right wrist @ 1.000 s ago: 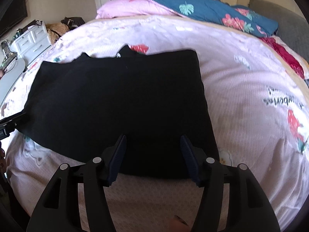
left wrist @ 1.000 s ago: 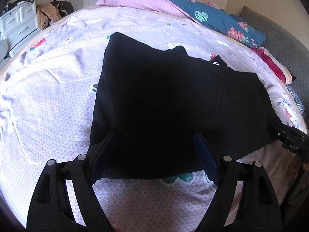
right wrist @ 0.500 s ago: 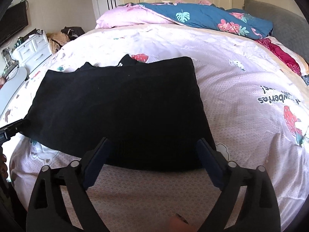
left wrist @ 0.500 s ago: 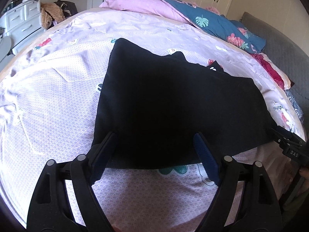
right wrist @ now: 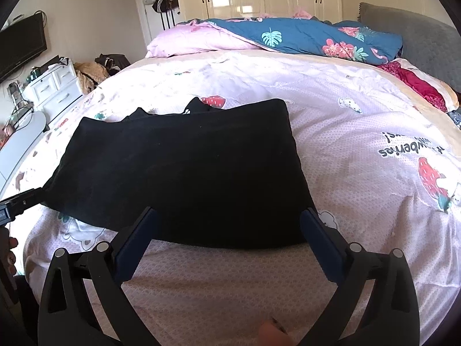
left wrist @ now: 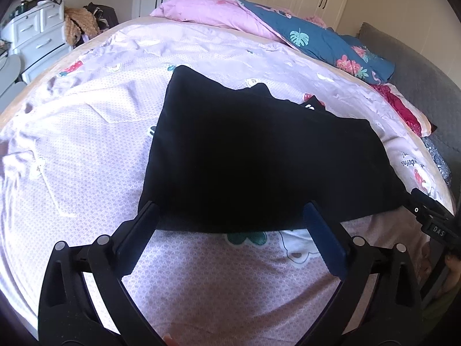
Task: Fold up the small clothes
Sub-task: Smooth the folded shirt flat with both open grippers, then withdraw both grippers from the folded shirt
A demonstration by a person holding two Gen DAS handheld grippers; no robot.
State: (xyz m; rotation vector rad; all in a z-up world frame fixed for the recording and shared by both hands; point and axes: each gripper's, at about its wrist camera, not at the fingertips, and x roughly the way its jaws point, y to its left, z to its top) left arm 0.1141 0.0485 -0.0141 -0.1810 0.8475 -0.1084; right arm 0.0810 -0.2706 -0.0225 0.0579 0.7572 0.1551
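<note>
With the garment (left wrist: 259, 155) laid flat on the bed (left wrist: 86, 144), both its near corners have just been released by the left gripper (left wrist: 230, 225) and right gripper (right wrist: 227, 225), jaws spread empty; a fresh edge grip is judged next.

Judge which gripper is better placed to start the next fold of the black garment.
Roughly even. The left gripper and the right gripper both hang open, having just opened, over the black garment, each near its own near corner. Neither holds anything.
</note>
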